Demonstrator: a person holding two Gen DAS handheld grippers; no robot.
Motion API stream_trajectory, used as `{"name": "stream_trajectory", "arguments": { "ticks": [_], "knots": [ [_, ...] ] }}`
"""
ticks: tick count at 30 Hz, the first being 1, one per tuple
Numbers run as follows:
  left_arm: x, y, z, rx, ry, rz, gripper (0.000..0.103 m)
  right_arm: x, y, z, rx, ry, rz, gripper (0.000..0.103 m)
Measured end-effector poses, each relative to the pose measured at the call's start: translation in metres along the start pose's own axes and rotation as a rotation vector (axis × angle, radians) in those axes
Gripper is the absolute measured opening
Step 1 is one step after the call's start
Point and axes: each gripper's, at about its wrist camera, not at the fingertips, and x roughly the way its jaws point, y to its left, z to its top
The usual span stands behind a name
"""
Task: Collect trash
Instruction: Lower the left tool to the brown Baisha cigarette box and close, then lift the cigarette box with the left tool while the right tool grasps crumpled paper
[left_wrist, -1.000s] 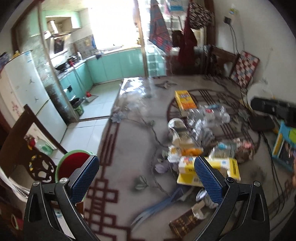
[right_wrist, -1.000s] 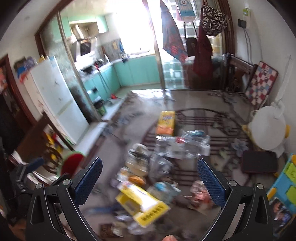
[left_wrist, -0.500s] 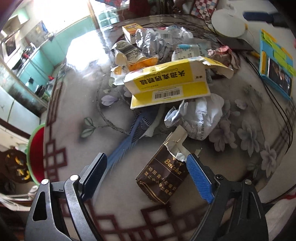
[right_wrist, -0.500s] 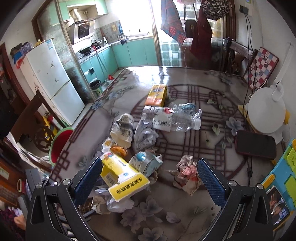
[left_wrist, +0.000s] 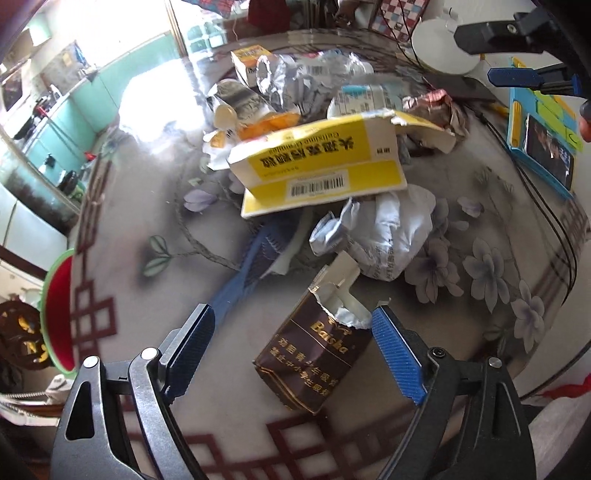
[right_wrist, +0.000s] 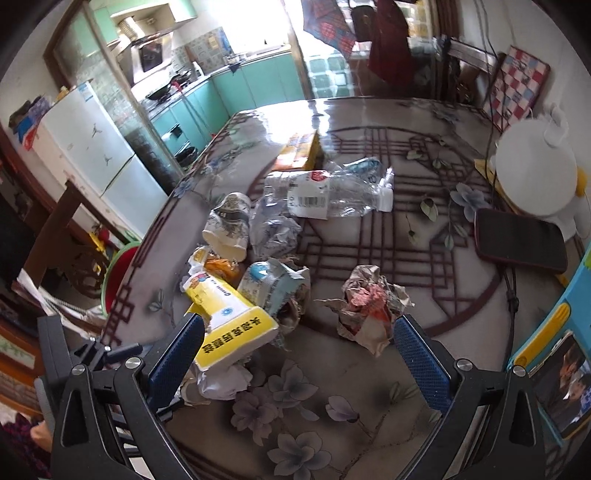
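Left gripper (left_wrist: 291, 343) spread around brown cigarette pack (left_wrist: 314, 354) at lower centre, crumpled white paper (left_wrist: 384, 229) and yellow box (left_wrist: 317, 173) piled above, right gripper (right_wrist: 299, 350) spread, nothing held, crumpled wrapper (right_wrist: 365, 302) between its fingers, phone (right_wrist: 521, 240) at right.

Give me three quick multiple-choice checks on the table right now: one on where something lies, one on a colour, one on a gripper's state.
1. Where is the brown cigarette pack?
A. between the left gripper's fingers
B. under the clear plastic bottle
C. on the dark phone

2. What colour is the torn carton with the barcode?
A. green
B. yellow and white
C. red

3. How is the right gripper?
A. shut on the crumpled wrapper
B. shut on nothing
C. open

Answers: 1 A, the pack lies between the spread blue pads, ungripped; 2 B, yellow panels show in both views; 3 C, its pads stand wide apart above the table.
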Motion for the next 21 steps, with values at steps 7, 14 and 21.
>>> {"name": "stream_trajectory", "arguments": {
  "ticks": [7,14,21],
  "knots": [
    [-0.007,0.008,0.009,-0.06,-0.015,-0.031,0.028,0.008,-0.023,0.005,0.04,0.01,-0.088,0.103],
    [-0.038,0.04,0.02,-0.239,-0.088,-0.068,0.028,0.035,-0.031,0.01,0.013,0.046,-0.137,0.102],
    [-0.052,0.049,0.022,-0.25,-0.097,-0.055,0.028,0.061,-0.036,0.01,-0.005,0.085,-0.174,0.1]
  ]
}}
